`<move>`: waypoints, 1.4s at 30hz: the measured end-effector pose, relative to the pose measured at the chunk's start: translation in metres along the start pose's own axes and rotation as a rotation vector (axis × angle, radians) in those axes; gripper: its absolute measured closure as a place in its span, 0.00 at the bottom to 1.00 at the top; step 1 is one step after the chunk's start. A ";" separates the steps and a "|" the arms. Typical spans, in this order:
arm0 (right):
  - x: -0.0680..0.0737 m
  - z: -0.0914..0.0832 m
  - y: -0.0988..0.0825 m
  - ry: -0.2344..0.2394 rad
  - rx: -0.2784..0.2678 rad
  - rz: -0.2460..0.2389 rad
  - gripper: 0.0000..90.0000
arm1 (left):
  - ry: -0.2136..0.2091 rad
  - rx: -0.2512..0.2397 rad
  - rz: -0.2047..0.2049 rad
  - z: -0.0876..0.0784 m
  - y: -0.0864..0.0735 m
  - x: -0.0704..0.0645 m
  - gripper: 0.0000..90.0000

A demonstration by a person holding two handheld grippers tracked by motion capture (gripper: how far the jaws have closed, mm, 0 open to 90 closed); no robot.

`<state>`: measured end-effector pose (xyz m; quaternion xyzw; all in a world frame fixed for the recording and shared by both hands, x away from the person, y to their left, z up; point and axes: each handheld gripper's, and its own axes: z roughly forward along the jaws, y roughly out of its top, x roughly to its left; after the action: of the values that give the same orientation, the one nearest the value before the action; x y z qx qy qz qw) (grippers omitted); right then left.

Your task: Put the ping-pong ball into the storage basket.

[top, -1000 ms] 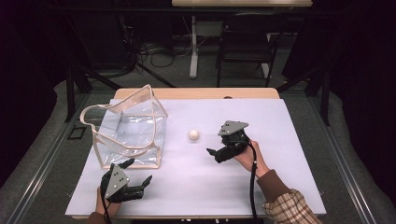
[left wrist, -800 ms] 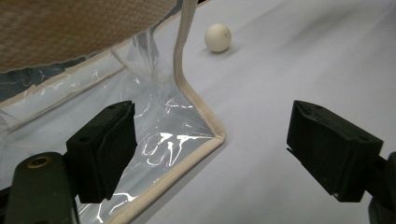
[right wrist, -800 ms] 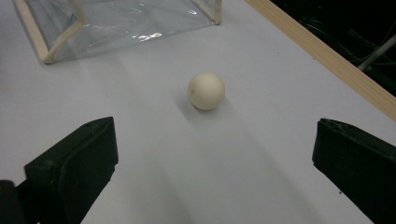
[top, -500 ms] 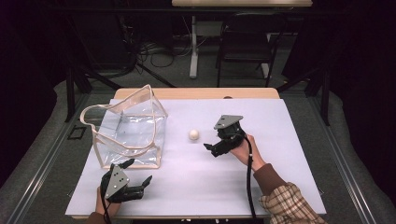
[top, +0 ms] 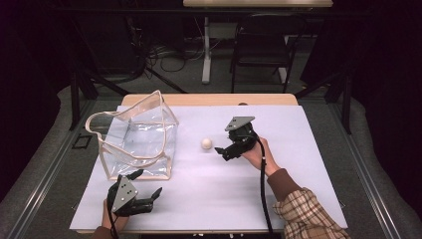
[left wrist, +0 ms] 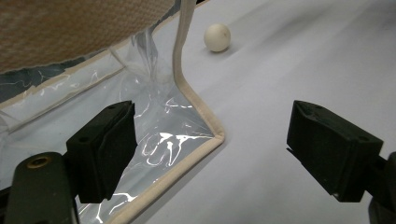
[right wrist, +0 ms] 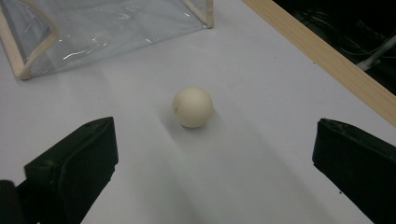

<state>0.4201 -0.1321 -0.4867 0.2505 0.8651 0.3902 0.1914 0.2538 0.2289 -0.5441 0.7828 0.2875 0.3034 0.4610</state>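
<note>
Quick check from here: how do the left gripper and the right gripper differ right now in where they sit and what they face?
The left gripper sits at the table's near edge, by the clear bag's corner; the right gripper is mid-table, close to the white ball. The left gripper's jaws straddle the bag's trimmed corner; the right gripper's jaws frame the ball without touching it. Both are open and hold nothing.

Table brightly lit; surroundings dark; claws blurred.

We see the ball (top: 206, 144) on the counter (top: 298, 164) just ahead of our right hand-held gripper (top: 225, 152); the bag (top: 137, 137) stands beyond our left hand-held gripper (top: 148, 185), touching nothing.
</note>
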 end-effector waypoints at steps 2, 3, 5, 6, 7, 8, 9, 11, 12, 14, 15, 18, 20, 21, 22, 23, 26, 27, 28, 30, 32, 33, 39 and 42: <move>-0.001 0.003 0.001 -0.002 0.003 0.001 0.00 | 0.000 -0.001 0.000 0.000 0.000 0.000 0.18; -0.002 0.006 0.002 0.003 0.010 0.002 0.00 | 0.000 0.000 -0.001 0.000 0.000 0.000 0.18; -0.003 0.007 0.002 0.004 0.011 0.001 0.00 | -0.001 0.000 -0.001 0.000 0.000 0.000 0.18; -0.003 0.009 0.003 0.005 0.007 0.004 0.00 | 0.000 0.000 0.001 0.000 0.000 0.000 0.18; -0.004 0.011 0.004 0.009 0.010 0.013 0.00 | -0.001 -0.001 0.000 0.000 0.000 0.000 0.18; -0.004 0.011 0.004 0.009 0.010 0.013 0.00 | -0.001 -0.001 0.000 0.000 0.000 0.000 0.18; -0.005 0.012 0.005 0.012 0.014 0.012 0.00 | 0.000 -0.001 0.000 0.000 0.000 0.000 0.18; -0.005 0.015 0.006 0.011 0.016 0.014 0.00 | -0.001 0.000 0.000 0.000 0.000 0.000 0.18; -0.006 0.017 0.007 0.014 0.018 0.016 0.00 | 0.000 0.000 0.002 0.000 0.000 0.000 0.18; -0.007 0.019 0.008 0.018 0.020 0.018 0.00 | -0.001 -0.001 0.001 0.000 0.000 0.000 0.18; -0.007 0.020 0.008 0.014 0.016 0.019 0.00 | -0.001 -0.001 0.001 0.000 0.000 0.000 0.18; -0.006 0.024 0.009 0.018 0.022 0.018 0.00 | -0.001 0.000 0.002 0.000 0.000 0.000 0.18; -0.006 0.025 0.008 0.019 0.027 0.023 0.00 | -0.002 -0.001 0.002 0.000 0.000 0.000 0.18; -0.007 0.026 0.008 0.024 0.024 0.021 0.00 | -0.001 0.000 0.002 0.000 0.000 0.000 0.18; -0.006 0.028 0.008 0.027 0.034 0.025 0.00 | -0.001 -0.001 0.000 0.000 0.000 0.000 0.18; -0.007 0.030 0.008 0.030 0.032 0.021 0.00 | -0.001 -0.001 0.000 0.000 0.000 0.000 0.18; -0.007 0.032 0.010 0.033 0.034 0.027 0.00 | -0.001 0.000 0.002 0.000 0.000 0.000 0.18; -0.007 0.033 0.010 0.034 0.033 0.025 0.00 | -0.001 0.000 0.002 0.000 0.000 0.000 0.18; -0.007 0.033 0.010 0.034 0.033 0.025 0.00 | -0.001 0.000 0.002 0.000 0.000 0.000 0.18; -0.007 0.037 0.012 0.037 0.032 0.027 0.00 | -0.001 0.001 0.002 0.000 0.000 0.000 0.18; -0.006 0.037 0.012 0.037 0.034 0.028 0.00 | -0.001 0.001 0.002 0.000 0.000 0.000 0.18; -0.006 0.039 0.013 0.040 0.032 0.028 0.00 | -0.001 0.000 0.002 0.000 0.000 0.000 0.18; -0.004 0.047 0.014 0.042 0.045 0.022 0.00 | -0.001 -0.001 0.001 0.000 0.000 0.000 0.18; -0.004 0.049 0.015 0.045 0.045 0.018 0.00 | -0.001 -0.001 0.001 0.000 0.000 0.000 0.18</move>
<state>0.4530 -0.0976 -0.5055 0.2538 0.8754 0.3780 0.1625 0.2541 0.2288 -0.5444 0.7829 0.2866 0.3033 0.4614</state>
